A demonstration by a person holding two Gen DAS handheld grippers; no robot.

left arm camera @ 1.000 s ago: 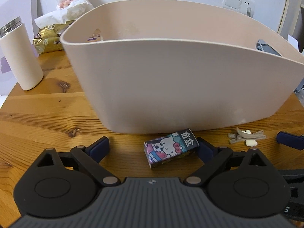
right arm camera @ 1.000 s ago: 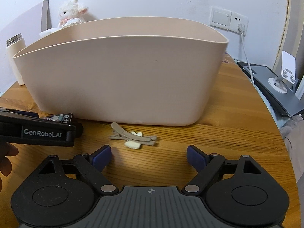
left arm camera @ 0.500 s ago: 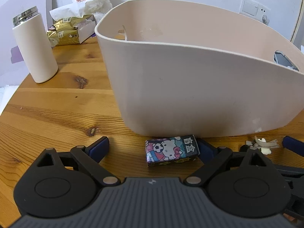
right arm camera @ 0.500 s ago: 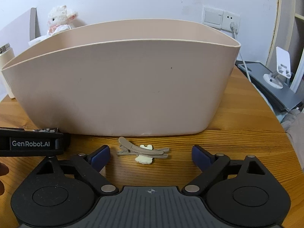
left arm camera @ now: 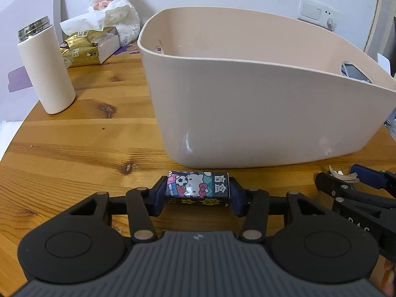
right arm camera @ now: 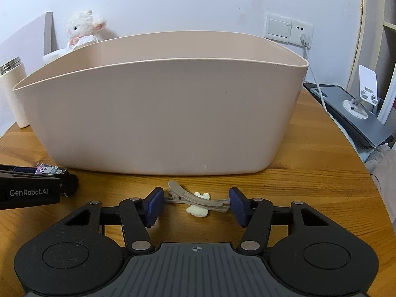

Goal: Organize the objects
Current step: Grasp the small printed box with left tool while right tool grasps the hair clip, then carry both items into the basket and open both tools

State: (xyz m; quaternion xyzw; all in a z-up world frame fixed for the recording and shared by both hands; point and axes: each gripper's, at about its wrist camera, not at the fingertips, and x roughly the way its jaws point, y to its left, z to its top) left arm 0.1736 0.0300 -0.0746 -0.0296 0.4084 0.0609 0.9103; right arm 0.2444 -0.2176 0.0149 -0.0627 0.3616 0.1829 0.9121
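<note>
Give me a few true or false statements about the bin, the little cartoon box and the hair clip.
1. The left gripper has its jaws closed on the cartoon box. True.
2. The hair clip lies inside the bin. False: it lies on the table in front of the bin.
3. The right gripper jaws bracket the hair clip end to end. True.
4. The white bottle lies on its side. False: it stands upright.
</note>
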